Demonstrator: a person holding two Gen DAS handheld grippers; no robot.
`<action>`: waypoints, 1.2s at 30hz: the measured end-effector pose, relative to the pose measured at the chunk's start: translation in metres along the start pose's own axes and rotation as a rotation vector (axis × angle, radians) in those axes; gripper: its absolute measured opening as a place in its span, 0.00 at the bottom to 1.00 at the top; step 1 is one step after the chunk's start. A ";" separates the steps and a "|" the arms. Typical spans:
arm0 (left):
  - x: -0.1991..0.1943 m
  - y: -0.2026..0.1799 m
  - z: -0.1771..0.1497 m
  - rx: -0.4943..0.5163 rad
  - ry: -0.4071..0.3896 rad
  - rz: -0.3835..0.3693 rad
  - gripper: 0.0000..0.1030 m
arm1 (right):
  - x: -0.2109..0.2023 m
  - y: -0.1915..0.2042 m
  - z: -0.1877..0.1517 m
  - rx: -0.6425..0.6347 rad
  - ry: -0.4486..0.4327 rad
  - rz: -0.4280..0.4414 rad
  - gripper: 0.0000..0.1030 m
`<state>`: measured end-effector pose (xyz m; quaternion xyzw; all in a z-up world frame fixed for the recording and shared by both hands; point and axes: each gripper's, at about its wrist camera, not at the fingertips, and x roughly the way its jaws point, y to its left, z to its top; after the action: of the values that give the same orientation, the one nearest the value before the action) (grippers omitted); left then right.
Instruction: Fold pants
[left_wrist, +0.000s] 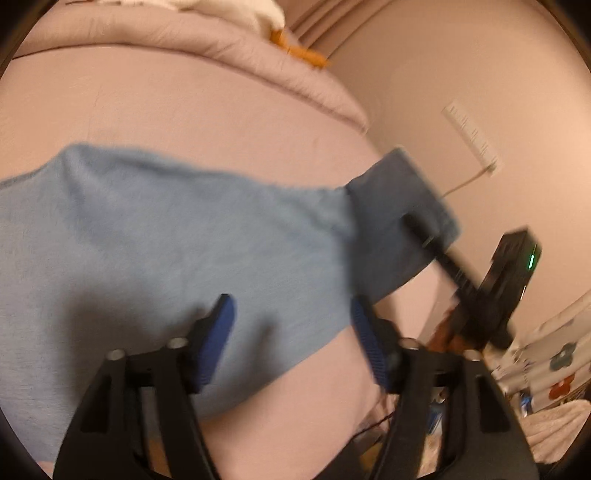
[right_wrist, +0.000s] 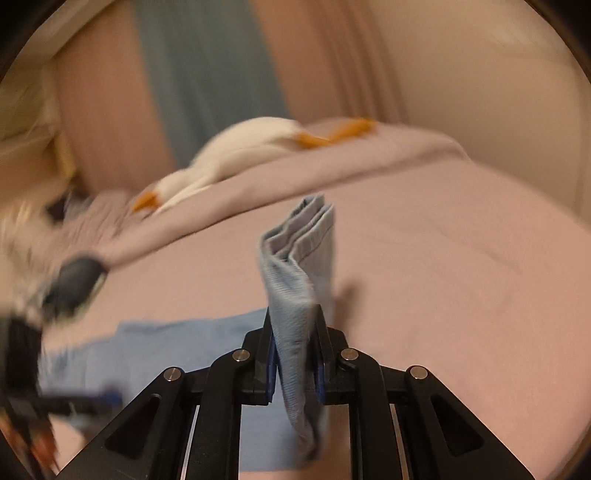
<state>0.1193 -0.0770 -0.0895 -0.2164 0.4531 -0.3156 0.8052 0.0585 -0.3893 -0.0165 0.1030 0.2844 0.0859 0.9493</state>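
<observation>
The pants looked light, soft and floppy, so you did best to hold them at a thick hemmed edge where the layers stack. They were pale blue knit, spread across the middle of the pink bed. Your right claw was clamped on their bunched edge; your left claw hung open above them, gripping nothing.

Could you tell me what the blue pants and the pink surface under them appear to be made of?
The pants look like a soft, matte knit, probably cotton jersey: fine ribbing shows where the right gripper pinches them. The bed sheet looks like smooth woven cotton, faintly creased.
</observation>
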 end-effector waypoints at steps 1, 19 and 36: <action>-0.005 -0.003 0.002 -0.013 -0.026 -0.030 0.79 | 0.000 0.015 -0.002 -0.046 -0.003 0.014 0.16; -0.004 0.064 0.009 -0.334 -0.011 -0.141 0.26 | 0.039 0.189 -0.086 -0.602 0.070 0.014 0.15; -0.027 0.106 0.004 -0.207 -0.025 0.185 0.38 | 0.041 0.198 -0.112 -0.672 0.219 0.097 0.32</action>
<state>0.1454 0.0167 -0.1388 -0.2596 0.4913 -0.1888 0.8097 0.0087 -0.1729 -0.0813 -0.2111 0.3351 0.2302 0.8889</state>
